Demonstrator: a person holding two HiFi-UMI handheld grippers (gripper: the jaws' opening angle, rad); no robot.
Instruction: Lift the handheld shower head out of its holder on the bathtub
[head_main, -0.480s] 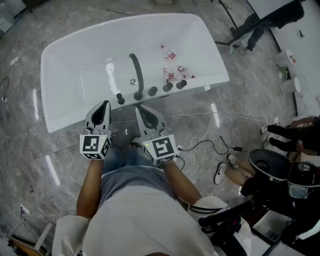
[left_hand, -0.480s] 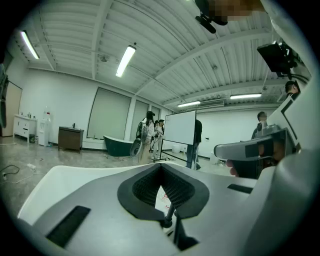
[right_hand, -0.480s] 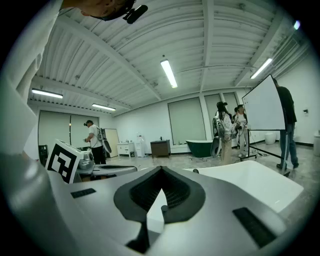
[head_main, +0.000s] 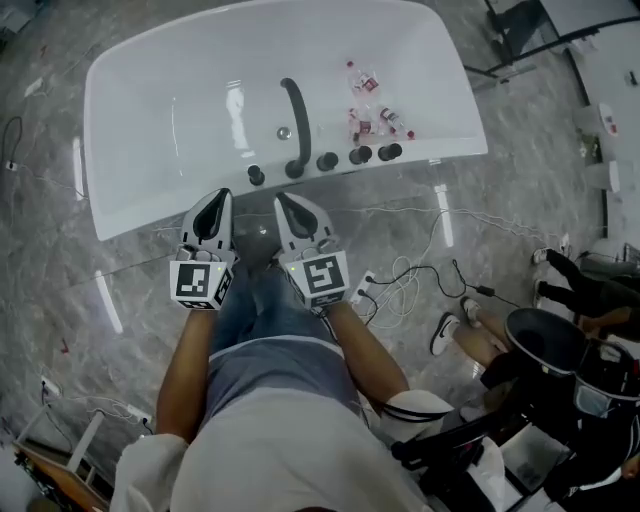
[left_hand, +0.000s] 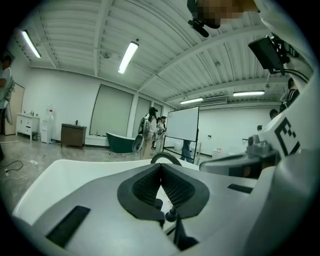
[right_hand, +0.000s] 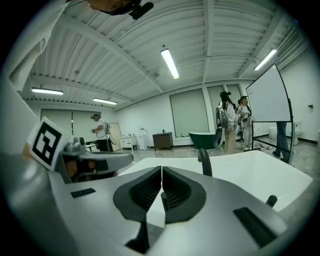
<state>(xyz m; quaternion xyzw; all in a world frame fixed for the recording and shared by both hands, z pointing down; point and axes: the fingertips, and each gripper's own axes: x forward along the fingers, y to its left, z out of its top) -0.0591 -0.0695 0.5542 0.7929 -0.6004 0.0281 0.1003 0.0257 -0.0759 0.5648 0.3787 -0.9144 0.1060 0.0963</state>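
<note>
A white bathtub (head_main: 160, 110) lies across the top of the head view. On its near rim stand a black arched spout (head_main: 297, 120) and a row of black fittings (head_main: 327, 161); the leftmost is the fitting (head_main: 256, 175). I cannot tell which one is the handheld shower head. My left gripper (head_main: 216, 196) and right gripper (head_main: 287, 200) hang side by side just short of that rim, both shut and empty. In the left gripper view the left gripper (left_hand: 160, 166) points at the spout (left_hand: 166, 156). The right gripper (right_hand: 161, 171) has the spout (right_hand: 205, 161) to its right.
Several small bottles (head_main: 368, 112) lie inside the tub. Cables (head_main: 405, 280) run over the marble floor to my right. A seated person's shoes (head_main: 442, 335) and black equipment (head_main: 545, 345) are at lower right. Other people (right_hand: 230, 120) stand far beyond the tub.
The head view has shifted, so the tub sits higher and further right in the picture. Both grippers remain shut, side by side before the near rim.
</note>
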